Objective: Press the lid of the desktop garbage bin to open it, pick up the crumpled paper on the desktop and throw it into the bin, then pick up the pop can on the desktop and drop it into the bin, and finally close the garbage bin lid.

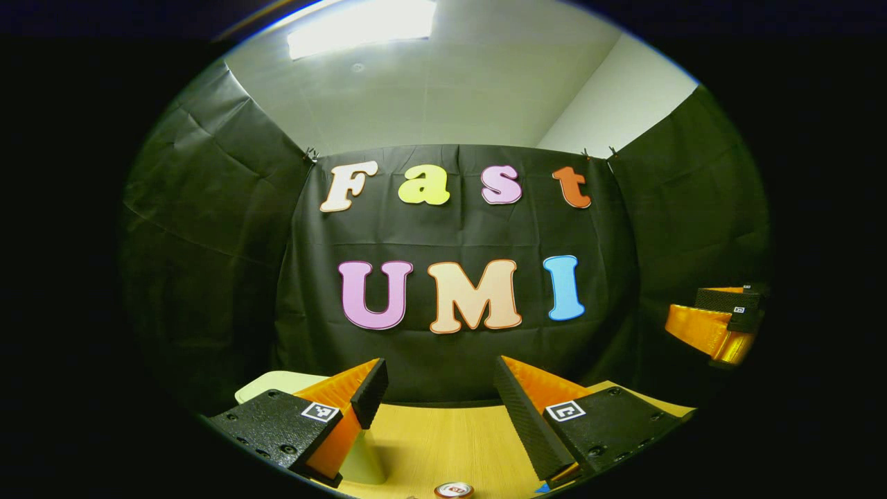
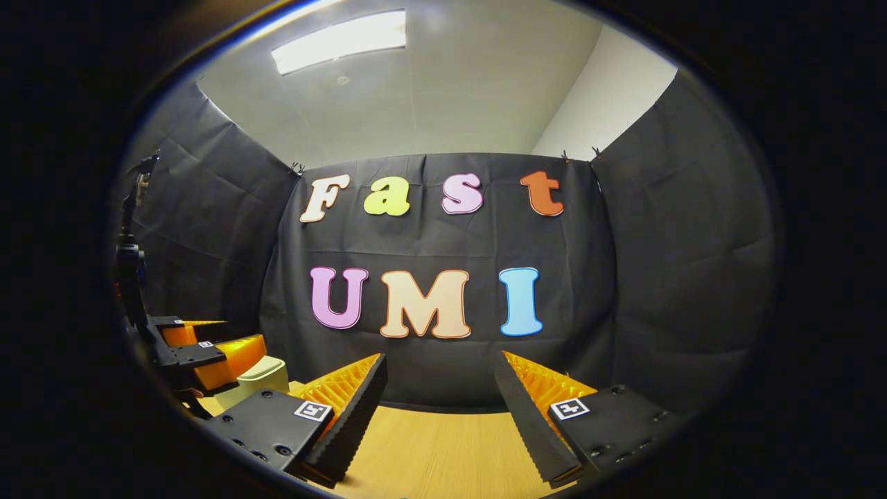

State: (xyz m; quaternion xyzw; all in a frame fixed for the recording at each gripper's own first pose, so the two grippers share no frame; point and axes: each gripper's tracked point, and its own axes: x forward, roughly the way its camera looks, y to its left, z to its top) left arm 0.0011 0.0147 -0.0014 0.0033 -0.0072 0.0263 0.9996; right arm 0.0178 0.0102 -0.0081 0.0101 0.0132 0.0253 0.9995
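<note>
Wooden desktop (image 2: 436,450), black cloth walls (image 2: 679,242)

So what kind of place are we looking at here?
Most likely an indoor recording booth for tabletop tasks, not a home: black cloth walls clipped up around a wooden table, a ceiling light panel overhead, and a small bin set out on the table's left.

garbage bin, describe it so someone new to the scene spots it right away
Start at the wooden table before the black cloth wall. At its far left edge sits the garbage bin, pale cream with a closed lid. The round pop can stands nearer, much smaller.
</note>
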